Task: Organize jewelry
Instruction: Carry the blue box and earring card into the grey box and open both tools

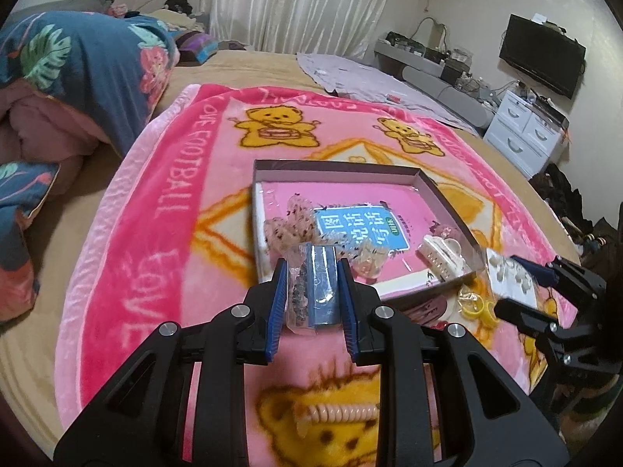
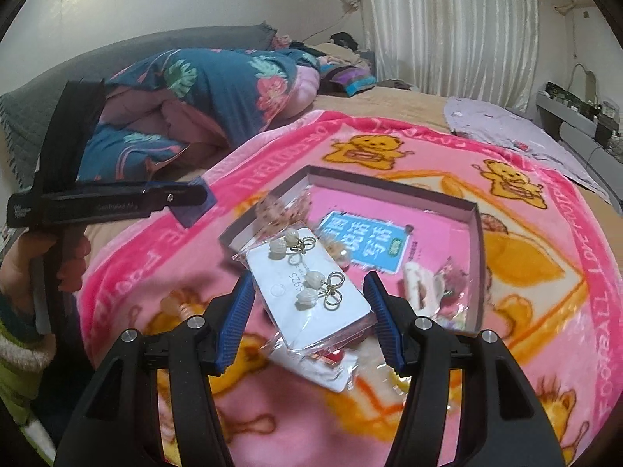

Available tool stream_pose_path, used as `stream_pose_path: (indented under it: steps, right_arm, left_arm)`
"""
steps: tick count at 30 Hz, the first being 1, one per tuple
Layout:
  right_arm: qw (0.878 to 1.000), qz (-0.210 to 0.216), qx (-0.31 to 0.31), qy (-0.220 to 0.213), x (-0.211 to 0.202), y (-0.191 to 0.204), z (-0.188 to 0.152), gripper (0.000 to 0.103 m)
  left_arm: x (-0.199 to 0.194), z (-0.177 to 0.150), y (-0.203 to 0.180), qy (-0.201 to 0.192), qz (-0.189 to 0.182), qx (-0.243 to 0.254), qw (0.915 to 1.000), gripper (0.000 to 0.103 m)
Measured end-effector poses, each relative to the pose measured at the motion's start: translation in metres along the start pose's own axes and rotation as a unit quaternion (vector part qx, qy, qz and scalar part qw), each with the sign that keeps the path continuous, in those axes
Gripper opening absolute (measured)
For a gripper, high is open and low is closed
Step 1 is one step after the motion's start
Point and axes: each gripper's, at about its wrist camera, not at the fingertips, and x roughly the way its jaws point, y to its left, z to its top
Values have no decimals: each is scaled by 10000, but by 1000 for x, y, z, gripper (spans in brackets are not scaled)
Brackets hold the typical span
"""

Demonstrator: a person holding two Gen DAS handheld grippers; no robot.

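A wide bed (image 1: 241, 62) fills the room, with a bunched floral duvet (image 1: 78, 58) at its far left. Spread over the near part of the bed lies a pink fleece blanket (image 1: 163, 210) printed with yellow bears.

On the blanket sits a shallow open box (image 1: 440, 194) with a pink floor and a blue label. Inside it lie speckled pink hair claws (image 1: 290, 225) at the left and a cream hair claw (image 1: 442, 257) at the right. Just outside the near right corner of the box, yellow rings (image 1: 477, 305) rest on the blanket, and a pink coiled hair tie (image 1: 342, 412) lies nearer the camera.

The left tongs (image 1: 311, 295) are clenched on a small clear packet with a blue insert (image 1: 317, 292), held above the blanket just in front of the near edge of the box.

The right tongs (image 2: 311, 311) grasp a white earring card in a clear sleeve (image 2: 307, 292), one pad on each long edge. The card carries two pairs of pale shell-shaped earrings with gold loops. It hovers in front of the near left corner of the box, tilted.

Both packets appear ready to go into the box. The risks lie in the slippery plastic: the card is held only by its edges and could bow and spring free, or slide out of its sleeve. A release before the wall is cleared would drop a packet onto the blanket. With both tongs heading to the same box, they could also knock each other or push the light box across the soft fleece.
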Motion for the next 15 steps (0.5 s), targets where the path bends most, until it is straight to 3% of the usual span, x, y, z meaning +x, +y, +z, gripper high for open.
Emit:
stream_pose_path:
  steps: [15]
  right_arm:
    - [9971, -624, 417, 100, 35, -63, 24, 56]
  left_arm:
    - [59, 19, -11, 314, -25, 65, 9995, 18]
